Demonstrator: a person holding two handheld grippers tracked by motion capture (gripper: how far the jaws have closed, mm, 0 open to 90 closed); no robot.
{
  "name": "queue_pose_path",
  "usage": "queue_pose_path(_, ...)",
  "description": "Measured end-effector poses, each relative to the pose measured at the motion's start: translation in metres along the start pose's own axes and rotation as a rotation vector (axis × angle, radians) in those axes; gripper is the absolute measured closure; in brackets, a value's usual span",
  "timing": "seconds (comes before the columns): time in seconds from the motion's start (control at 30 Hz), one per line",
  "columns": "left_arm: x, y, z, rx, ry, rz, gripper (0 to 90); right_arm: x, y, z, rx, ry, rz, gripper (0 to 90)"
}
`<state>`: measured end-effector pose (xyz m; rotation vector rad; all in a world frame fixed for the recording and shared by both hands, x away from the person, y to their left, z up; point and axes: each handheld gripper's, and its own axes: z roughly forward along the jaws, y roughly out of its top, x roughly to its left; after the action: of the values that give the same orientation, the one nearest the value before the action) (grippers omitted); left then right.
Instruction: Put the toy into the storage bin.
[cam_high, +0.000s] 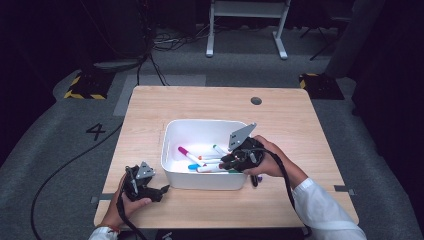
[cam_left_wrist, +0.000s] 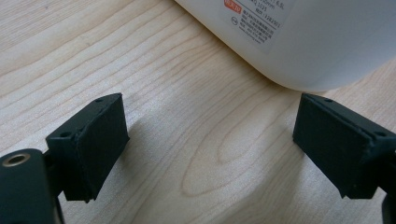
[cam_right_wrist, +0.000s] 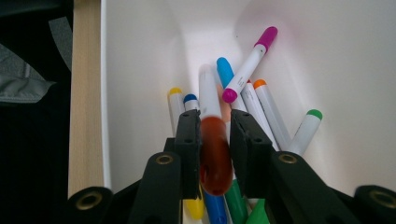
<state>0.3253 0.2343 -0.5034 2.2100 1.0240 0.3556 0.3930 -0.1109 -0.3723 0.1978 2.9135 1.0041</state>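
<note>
A white plastic bin (cam_high: 167, 145) stands mid-table with several coloured-cap markers (cam_high: 202, 159) lying in it. My right gripper (cam_high: 227, 162) reaches into the bin from its right side. In the right gripper view its jaws (cam_right_wrist: 215, 135) are shut on a white marker with a red cap (cam_right_wrist: 210, 93), held over the pile and pointing away. A magenta-capped marker (cam_right_wrist: 250, 60) lies across the others. My left gripper (cam_high: 162, 191) rests on the table by the bin's front left corner. It stands open (cam_left_wrist: 210, 149), with bare wood between its pads and the bin wall (cam_left_wrist: 303, 42) just beyond.
The wooden table (cam_high: 280, 125) has free room behind and right of the bin. A dark round grommet (cam_high: 256, 100) sits near the far edge. A dark marker (cam_high: 254, 180) lies on the table by the right hand. Cables trail from both grippers.
</note>
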Motion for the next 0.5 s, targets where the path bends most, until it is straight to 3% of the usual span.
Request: queue_pose_path(0.5,0.0,0.0,0.0,0.0,0.002,0.002,10.3,-0.005,-0.011,-0.025,-0.095,-0.116,0.038,53.8)
